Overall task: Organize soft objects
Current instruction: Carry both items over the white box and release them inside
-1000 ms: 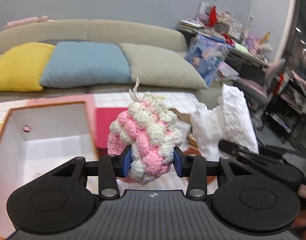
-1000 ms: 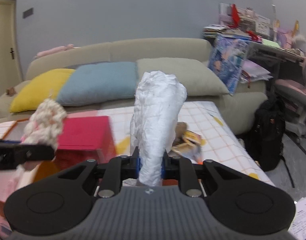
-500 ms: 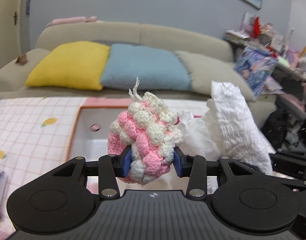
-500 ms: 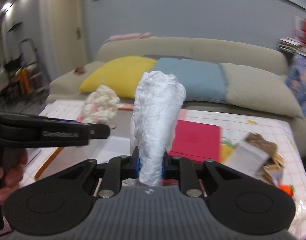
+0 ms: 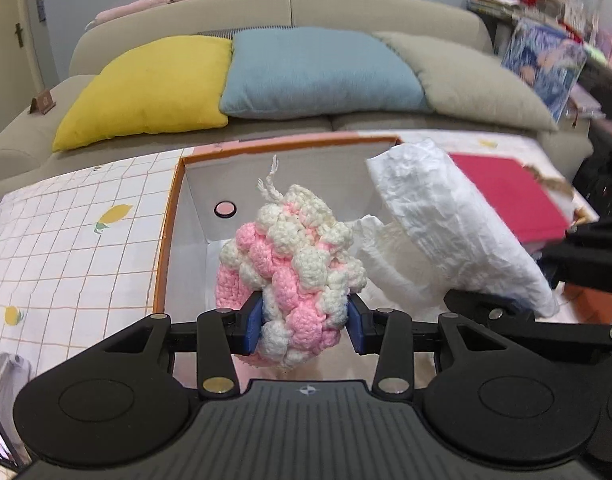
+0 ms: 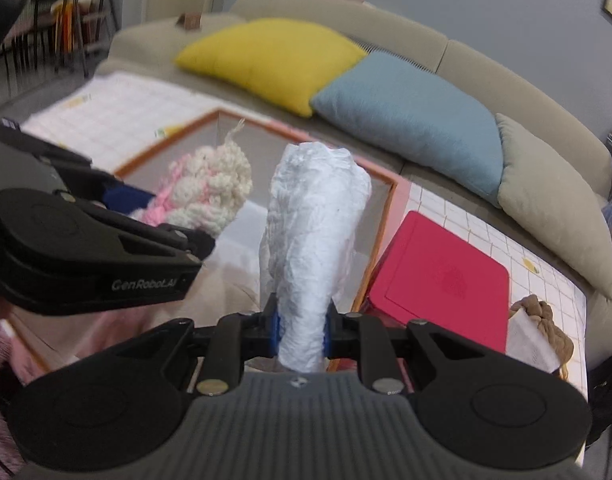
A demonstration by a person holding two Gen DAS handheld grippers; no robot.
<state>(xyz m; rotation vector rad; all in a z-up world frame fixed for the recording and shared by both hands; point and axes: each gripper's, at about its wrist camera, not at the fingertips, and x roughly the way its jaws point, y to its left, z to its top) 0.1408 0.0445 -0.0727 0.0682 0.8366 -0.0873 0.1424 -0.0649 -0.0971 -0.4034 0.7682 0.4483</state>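
My left gripper (image 5: 304,326) is shut on a pink and cream crocheted ball (image 5: 294,272), held above an open white box with an orange rim (image 5: 168,216). My right gripper (image 6: 302,330) is shut on a crumpled white wad of soft plastic or paper (image 6: 311,240) that stands up between its blue pads. In the left wrist view that white wad (image 5: 457,232) hangs just right of the crocheted ball, over the box. In the right wrist view the crocheted ball (image 6: 210,188) and the left gripper's black body sit at the left, close beside the wad.
A red flat box (image 6: 437,280) lies right of the open box on a checked lemon-print cloth (image 5: 66,232). A brown knitted item (image 6: 541,320) sits at the table's right end. Behind stands a beige sofa with yellow (image 5: 146,88), blue and grey cushions.
Both grippers swung left and tipped down, so the open white box now lies under them. The right gripper rolled. Each keeps its grip on its object.
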